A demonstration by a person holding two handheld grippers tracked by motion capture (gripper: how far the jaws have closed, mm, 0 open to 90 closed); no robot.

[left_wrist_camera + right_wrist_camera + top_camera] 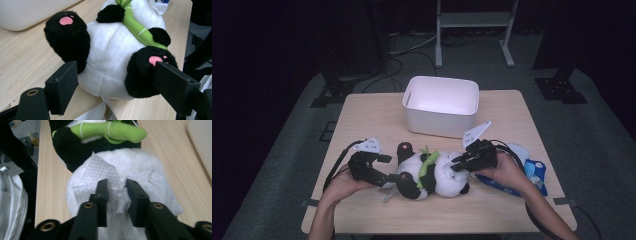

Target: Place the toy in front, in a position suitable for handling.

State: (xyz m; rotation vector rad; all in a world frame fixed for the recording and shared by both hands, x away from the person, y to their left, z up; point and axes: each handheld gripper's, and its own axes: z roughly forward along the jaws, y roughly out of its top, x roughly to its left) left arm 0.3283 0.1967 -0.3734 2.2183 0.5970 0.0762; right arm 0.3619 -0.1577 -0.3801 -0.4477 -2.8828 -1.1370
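Observation:
A black-and-white panda plush (439,181) lies on the wooden table (372,115) with a green bamboo stalk (427,164) across its chest. My left gripper (387,168) comes in from the left. In the left gripper view its wide-set jaws (115,75) touch both sides of the panda's (110,62) rear, one by each black leg. My right gripper (457,165) is on the panda's head. In the right gripper view its narrow jaws (117,186) pinch a crumpled white wipe (100,172) that lies over the white head (152,170).
A white plastic bin (439,122) stands behind the panda at the table's middle back. A blue wipes pack (532,175) lies at the right, under my right hand. Cables trail from both grippers. The table's near edge is close in front of the panda.

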